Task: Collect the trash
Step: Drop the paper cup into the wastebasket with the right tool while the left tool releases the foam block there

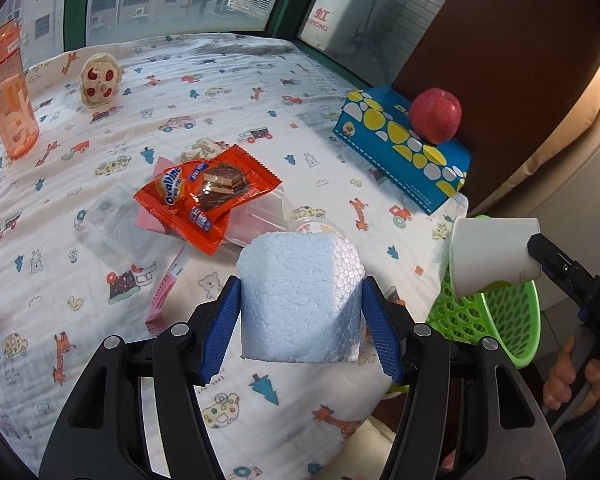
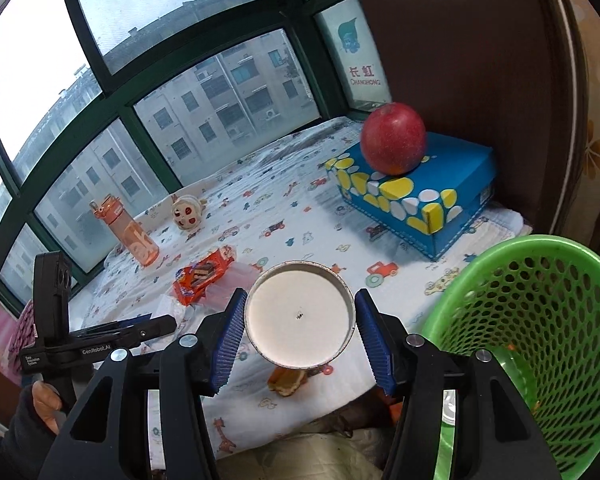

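Note:
A white foam block point(image 1: 300, 300) sits between the blue pads of my left gripper point(image 1: 300, 320), which is shut on it just above the patterned bedsheet point(image 1: 260, 80). My right gripper point(image 2: 300, 328) is shut on a white paper cup point(image 2: 300, 320), whose base faces the camera. In the left wrist view that cup point(image 1: 496, 256) lies tilted in the right gripper point(image 1: 540, 256) above the rim of the green mesh basket point(image 1: 512, 320). The basket point(image 2: 540, 320) stands at the lower right of the right wrist view. My left gripper point(image 2: 140, 326) shows there at the far left.
An orange snack wrapper point(image 1: 208, 196), a clear plastic tub point(image 1: 120, 220), pink paper point(image 1: 168, 288) and a crumpled tissue point(image 1: 200, 148) lie mid-sheet. A red apple point(image 1: 436, 116) rests on a blue box point(image 1: 404, 148). An orange bottle point(image 1: 10, 92) and small toy point(image 1: 98, 80) stand by the window.

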